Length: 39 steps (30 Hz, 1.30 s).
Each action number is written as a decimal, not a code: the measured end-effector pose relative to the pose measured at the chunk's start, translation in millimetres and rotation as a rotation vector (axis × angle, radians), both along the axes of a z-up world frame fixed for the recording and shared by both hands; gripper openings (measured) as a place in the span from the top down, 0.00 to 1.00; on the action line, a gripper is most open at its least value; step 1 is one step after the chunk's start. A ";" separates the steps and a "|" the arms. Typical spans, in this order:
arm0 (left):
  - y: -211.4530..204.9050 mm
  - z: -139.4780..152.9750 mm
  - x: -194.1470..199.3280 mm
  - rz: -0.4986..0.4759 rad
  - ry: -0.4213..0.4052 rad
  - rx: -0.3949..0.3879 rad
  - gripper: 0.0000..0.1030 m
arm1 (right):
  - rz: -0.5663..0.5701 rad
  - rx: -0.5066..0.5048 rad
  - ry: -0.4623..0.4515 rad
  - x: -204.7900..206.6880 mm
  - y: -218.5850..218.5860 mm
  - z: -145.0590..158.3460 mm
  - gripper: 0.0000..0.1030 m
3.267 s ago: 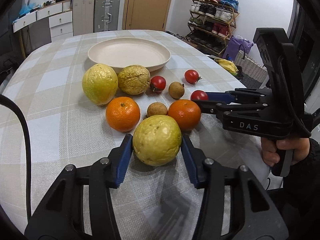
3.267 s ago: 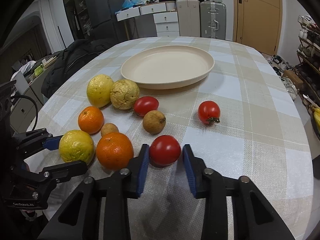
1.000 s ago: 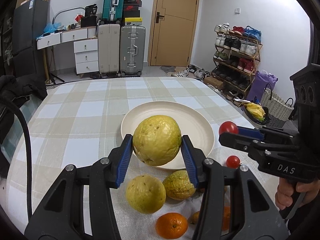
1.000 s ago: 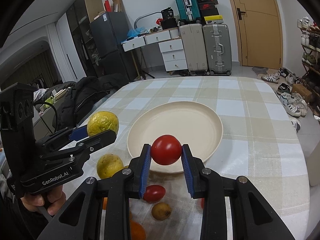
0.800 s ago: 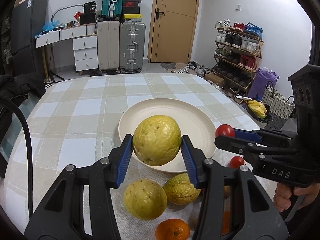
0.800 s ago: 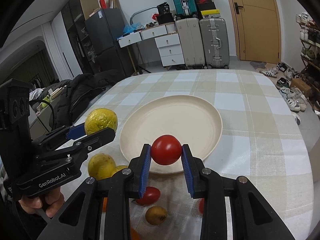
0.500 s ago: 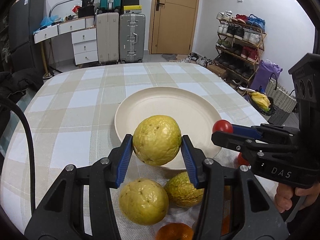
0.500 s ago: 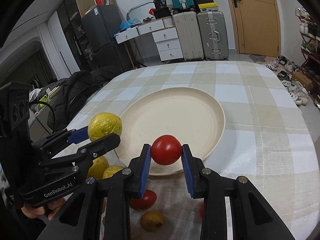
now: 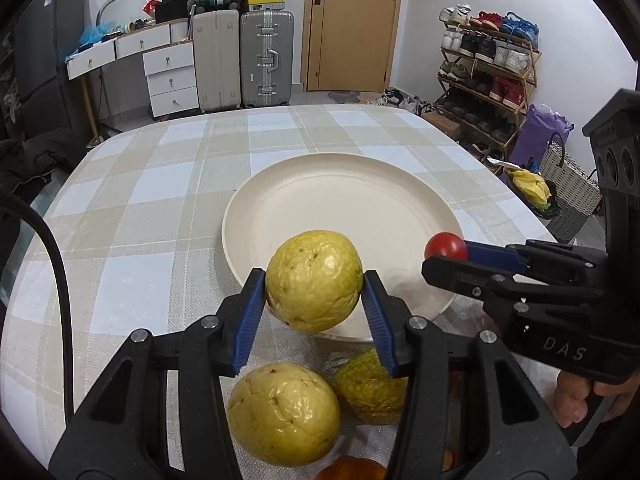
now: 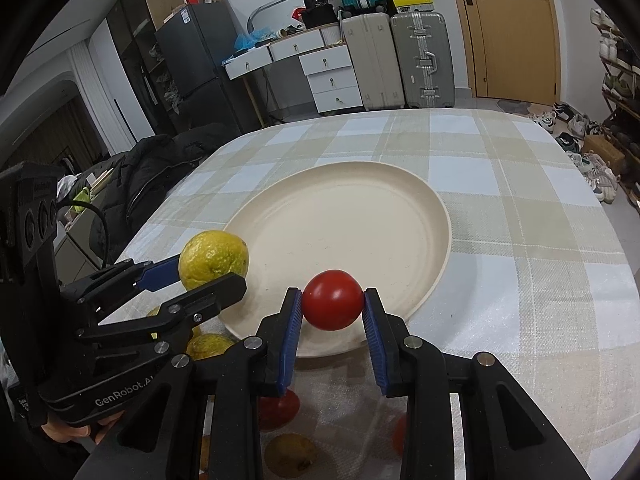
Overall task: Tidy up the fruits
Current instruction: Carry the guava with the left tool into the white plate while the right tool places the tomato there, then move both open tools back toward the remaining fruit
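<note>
A yellow fruit [image 9: 313, 281] is pinched in the left tongs [image 9: 314, 304] and a tomato [image 10: 333, 299] in the right tongs [image 10: 332, 322], both held over the near rim of the empty plate [image 10: 400, 216] on the counter [image 10: 520, 240]; lowering and release are judged next.

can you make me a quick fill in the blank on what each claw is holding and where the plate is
1. The left claw is shut on a ____ fruit.
2. The right claw grips a red ____.
3. Nothing lies on the ____ plate yet.
4. The plate rests on a ____ tablecloth.

Missing words: yellow; tomato; cream; checked
</note>
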State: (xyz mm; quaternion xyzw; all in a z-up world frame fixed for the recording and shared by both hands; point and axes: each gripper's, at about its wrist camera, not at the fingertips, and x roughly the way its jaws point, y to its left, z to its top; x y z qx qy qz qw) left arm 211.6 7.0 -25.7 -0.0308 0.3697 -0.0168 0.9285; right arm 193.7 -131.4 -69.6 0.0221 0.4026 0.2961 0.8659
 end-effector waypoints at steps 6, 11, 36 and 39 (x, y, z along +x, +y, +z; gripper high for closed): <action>1.9 -3.6 3.8 -0.002 0.022 -0.019 0.55 | -0.013 -0.006 0.007 3.8 -2.0 -1.3 0.68; 3.6 5.0 -7.7 0.005 -0.007 -0.006 0.47 | -0.028 -0.009 -0.028 -4.0 -8.7 8.2 0.36; 32.1 27.6 -108.5 0.054 -0.072 -0.008 0.00 | 0.025 -0.134 -0.074 -60.6 -34.3 26.5 0.00; 29.9 24.1 -108.8 0.045 -0.057 -0.004 0.00 | 0.008 -0.128 -0.054 -57.1 -37.9 22.8 0.00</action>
